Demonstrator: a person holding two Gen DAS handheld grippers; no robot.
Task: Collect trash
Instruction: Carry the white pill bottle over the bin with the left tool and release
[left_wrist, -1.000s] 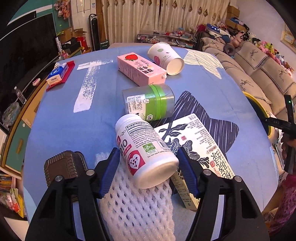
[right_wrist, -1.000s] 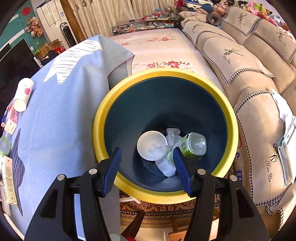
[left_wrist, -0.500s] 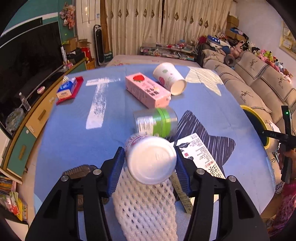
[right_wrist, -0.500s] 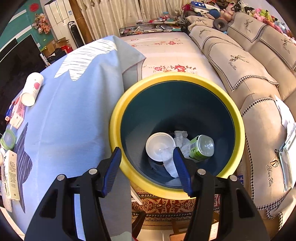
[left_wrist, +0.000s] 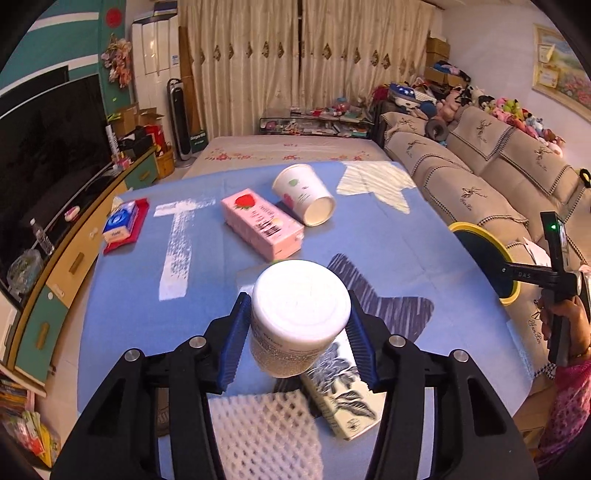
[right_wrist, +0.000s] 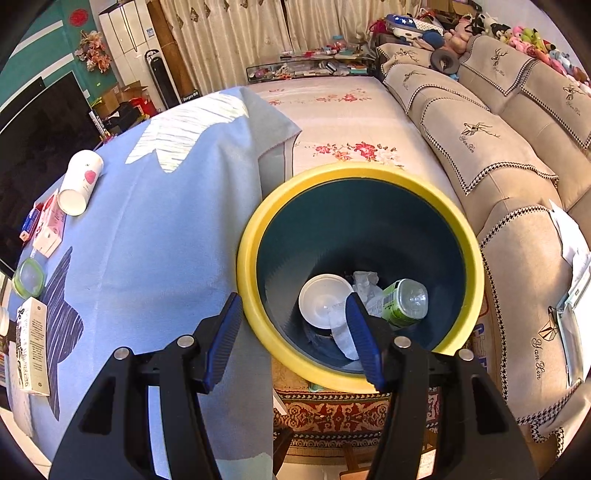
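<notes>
A white supplement bottle (left_wrist: 300, 314) hangs above the blue tablecloth (left_wrist: 129, 295), its round end facing the camera. My left gripper (left_wrist: 297, 299) is shut on it, both blue pads pressed to its sides. Beneath it lie a white foam net (left_wrist: 266, 432) and a leaf-printed box (left_wrist: 340, 402). Farther back are a pink carton (left_wrist: 260, 221) and a tipped paper cup (left_wrist: 304, 195). My right gripper (right_wrist: 293, 299) stands open over the near rim of the yellow-rimmed bin (right_wrist: 251, 236), with nothing between its fingers. The bin holds a white lid (right_wrist: 321, 301), a green can (right_wrist: 404, 302) and crumpled tissue.
A green-lidded jar (right_wrist: 28, 277) lies near the table's left side. A tissue pack (left_wrist: 120, 223) sits on a red mat at the far left. A sofa (right_wrist: 498, 155) runs along the right of the bin, and a TV cabinet (left_wrist: 55, 280) stands left of the table.
My left gripper closed on the white bottle and lifted it off the foam net, tipping its end toward the camera. My right gripper drifted slightly, so the bin sits further right in its view.
</notes>
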